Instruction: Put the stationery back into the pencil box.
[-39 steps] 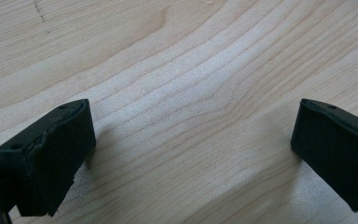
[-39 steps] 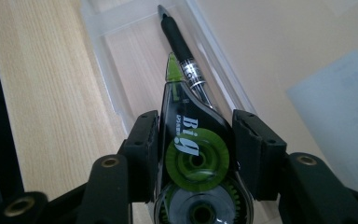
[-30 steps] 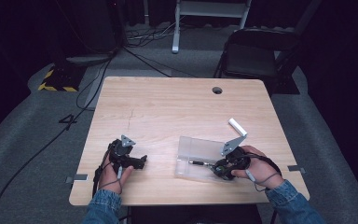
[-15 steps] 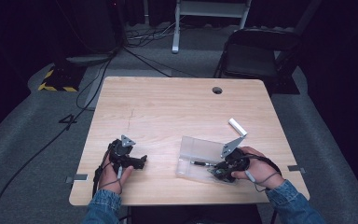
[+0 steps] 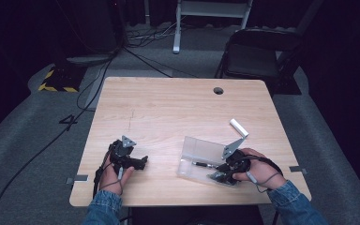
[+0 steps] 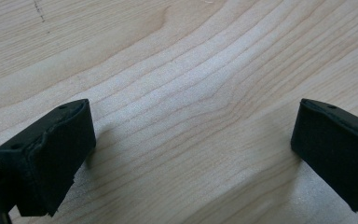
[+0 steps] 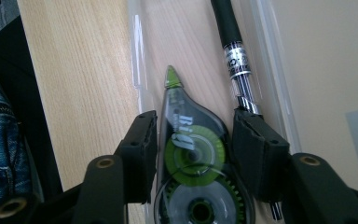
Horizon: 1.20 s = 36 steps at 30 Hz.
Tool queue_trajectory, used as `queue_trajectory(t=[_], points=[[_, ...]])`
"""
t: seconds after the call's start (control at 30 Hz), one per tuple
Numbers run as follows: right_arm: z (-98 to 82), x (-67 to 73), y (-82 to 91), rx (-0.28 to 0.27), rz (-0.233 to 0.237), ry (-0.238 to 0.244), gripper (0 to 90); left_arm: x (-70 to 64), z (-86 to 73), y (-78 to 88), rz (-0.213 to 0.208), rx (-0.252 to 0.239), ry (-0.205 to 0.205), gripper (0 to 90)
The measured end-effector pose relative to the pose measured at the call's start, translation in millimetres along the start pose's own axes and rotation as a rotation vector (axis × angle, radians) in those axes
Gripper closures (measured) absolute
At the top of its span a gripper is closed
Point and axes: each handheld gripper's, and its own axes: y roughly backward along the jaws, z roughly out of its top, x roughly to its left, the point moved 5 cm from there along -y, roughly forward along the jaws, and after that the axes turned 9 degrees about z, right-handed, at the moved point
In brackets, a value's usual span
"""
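Note:
A clear plastic case (image 5: 200, 152) lies open on the wooden table (image 5: 178, 112) at the front right. In it are a green and grey correction-tape dispenser (image 7: 191, 140) and a black pen (image 7: 235, 56). My right gripper (image 7: 193, 135) reaches into the case (image 7: 279, 93) with a jaw on each side of the dispenser. Its jaws have just been opening and stand a hair off the dispenser's sides. In the high view the right gripper (image 5: 217, 172) sits at the case's near right corner. My left gripper (image 5: 143, 162) rests open on bare wood at the front left, and the left gripper (image 6: 193, 140) has nothing between its jaws.
A white cylinder (image 5: 238, 126) sticks up just beyond the right hand. The table has a round cable hole (image 5: 218, 90) at the far side. A black chair (image 5: 255, 56) stands behind the table at the right, and cables (image 5: 98, 89) run over the floor at the left.

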Motion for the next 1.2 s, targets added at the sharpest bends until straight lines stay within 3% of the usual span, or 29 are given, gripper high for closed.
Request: queue_trajectory(t=[0.37, 0.73, 1.2], points=[[1.1, 0.1, 3.3, -0.02, 0.001, -0.002, 51.4, 0.1, 0.0, 0.0, 0.0, 0.0, -0.001, 0.1], [7.4, -4.6, 20.8, -0.125, -0.067, -0.006, 51.1, 0.0, 0.0, 0.0, 0.0, 0.0, 0.0, 0.1], [15.2, -16.3, 59.5, -0.29, -0.169, -0.034, 52.5, 0.3, -5.5, 4.7, 0.003, 0.002, 0.01, 0.2]])
